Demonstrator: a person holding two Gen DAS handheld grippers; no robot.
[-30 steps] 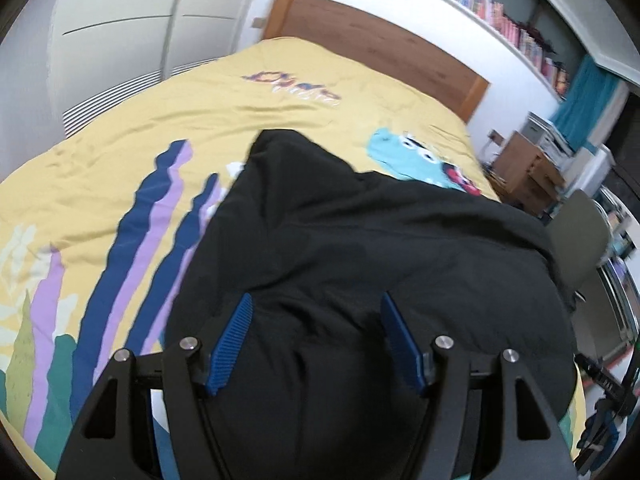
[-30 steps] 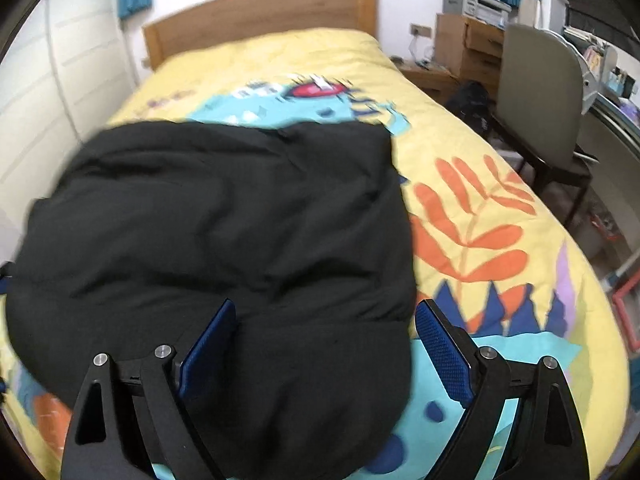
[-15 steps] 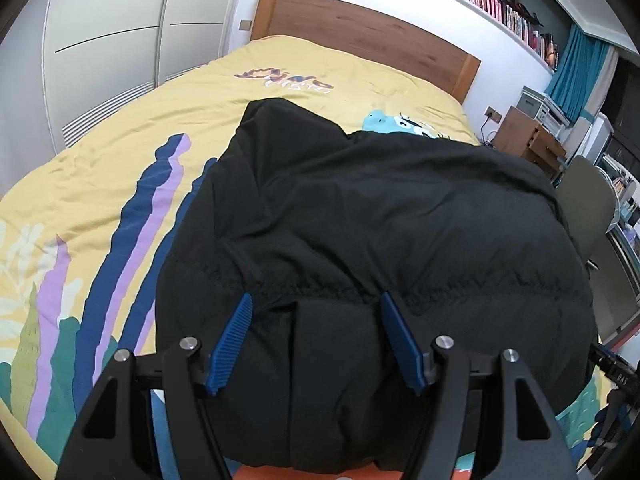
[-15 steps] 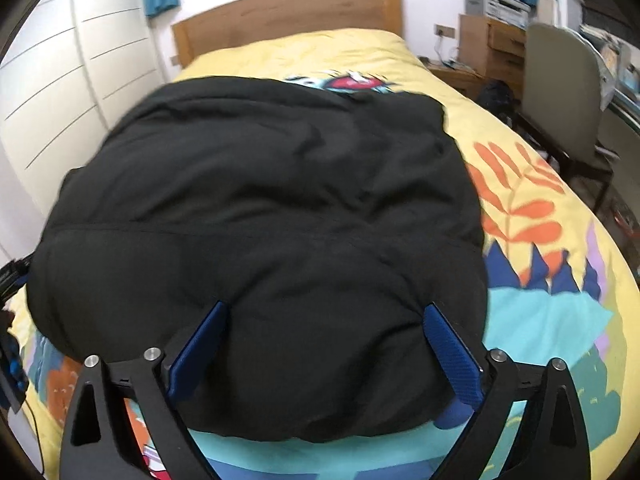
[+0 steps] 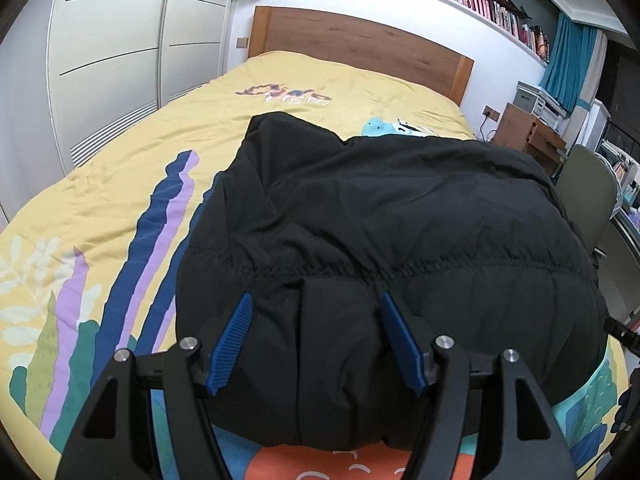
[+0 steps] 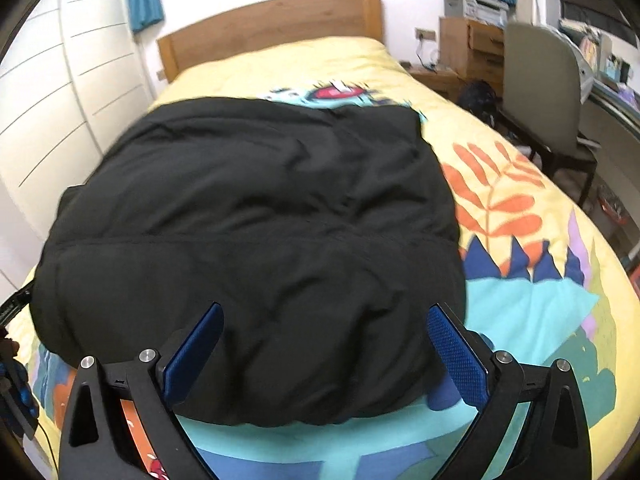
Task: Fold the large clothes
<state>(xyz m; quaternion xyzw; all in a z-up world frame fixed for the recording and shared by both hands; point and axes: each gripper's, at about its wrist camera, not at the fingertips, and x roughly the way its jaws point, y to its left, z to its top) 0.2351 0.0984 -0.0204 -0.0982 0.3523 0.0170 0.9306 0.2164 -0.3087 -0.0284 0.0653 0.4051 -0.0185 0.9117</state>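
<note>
A large black padded jacket (image 5: 384,232) lies folded in a thick bundle on the yellow patterned bedspread (image 5: 120,184); it also shows in the right wrist view (image 6: 256,224). My left gripper (image 5: 316,304) is open and empty, its blue pads above the jacket's near left edge. My right gripper (image 6: 324,316) is open wide and empty, above the jacket's near right edge. The jacket's underside and sleeves are hidden.
A wooden headboard (image 5: 360,44) is at the far end. White wardrobe doors (image 5: 112,52) stand to the left. A grey chair (image 6: 540,92), a wooden cabinet (image 6: 468,52) and a desk stand to the right of the bed.
Both grippers have drawn back toward the foot of the bed and risen. The whole jacket bundle now shows, lying still on the bedspread.
</note>
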